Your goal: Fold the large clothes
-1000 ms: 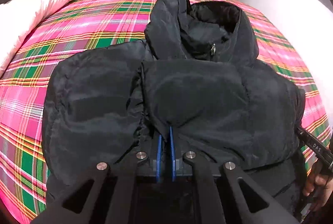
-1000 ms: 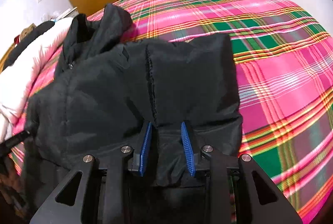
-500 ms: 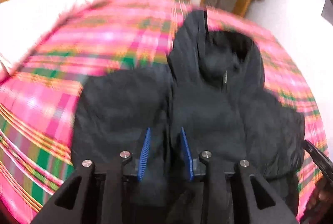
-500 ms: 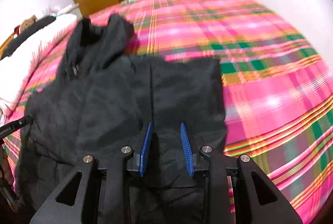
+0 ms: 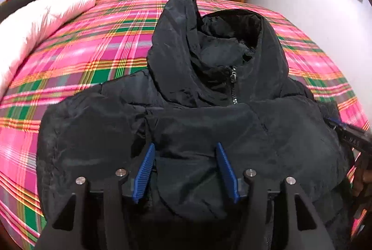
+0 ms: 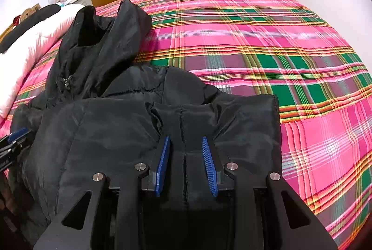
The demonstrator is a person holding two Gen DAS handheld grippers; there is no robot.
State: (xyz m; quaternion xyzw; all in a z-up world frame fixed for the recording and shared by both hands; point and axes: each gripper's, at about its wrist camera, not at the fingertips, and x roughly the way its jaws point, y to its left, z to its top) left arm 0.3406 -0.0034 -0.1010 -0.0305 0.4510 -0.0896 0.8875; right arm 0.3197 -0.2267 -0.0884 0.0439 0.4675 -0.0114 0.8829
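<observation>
1. Left wrist view: black hooded puffer jacket [image 5: 209, 124] lies on the plaid bedspread [image 5: 93, 59], hood twd the far wall, lower part folded up over the chest. Left gripper [image 5: 184, 168] has just been opening; blue pads stand apart w/ a puffed fold of jacket between them, not pinched. Step, I judge: letting go after the bottom-up fold.
2. Same view: right gripper's tip [image 5: 348, 133] sits at the jacket's right edge.
3. Right wrist view: right gripper [image 6: 184, 164] jaws part-way apart, a seam ridge of jacket [image 6: 130, 133] between; pads look beside it, can't tell if they press.
4. Next, prob.: back both off, then fold the hood down; needs a fresh grip near hood.
</observation>
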